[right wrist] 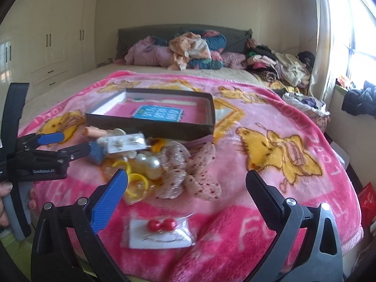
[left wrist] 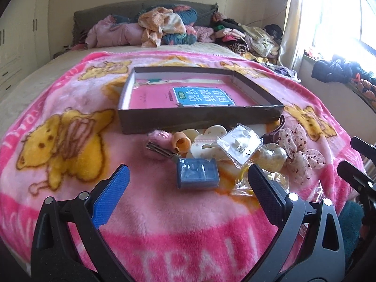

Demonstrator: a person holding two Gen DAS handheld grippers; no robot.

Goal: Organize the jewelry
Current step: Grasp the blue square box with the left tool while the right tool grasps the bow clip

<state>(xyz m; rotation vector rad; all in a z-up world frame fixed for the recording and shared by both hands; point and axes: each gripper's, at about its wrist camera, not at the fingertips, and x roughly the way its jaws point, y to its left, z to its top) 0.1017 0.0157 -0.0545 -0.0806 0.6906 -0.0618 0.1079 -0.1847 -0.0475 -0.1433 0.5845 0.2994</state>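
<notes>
A dark shallow box (left wrist: 195,117) with a pink printed liner lies on the pink blanket; it also shows in the right wrist view (right wrist: 150,127). In front of it lies a heap of jewelry: a blue case (left wrist: 197,173), a clear earring packet (left wrist: 239,143), an orange spool (left wrist: 181,141), pearl pieces (right wrist: 148,162), a speckled fabric bow (right wrist: 188,176), yellow rings (right wrist: 136,181). A packet with red ball earrings (right wrist: 161,232) lies apart, near my right gripper (right wrist: 186,179). My left gripper (left wrist: 188,176) is open and empty just before the blue case. The right gripper is open and empty.
The pink cartoon blanket (left wrist: 70,141) covers the near end of a bed. Piled clothes and pillows (left wrist: 164,28) lie at the headboard. A wardrobe (right wrist: 47,35) stands at left, a window (right wrist: 357,35) at right. The left gripper also shows in the right wrist view (right wrist: 65,144).
</notes>
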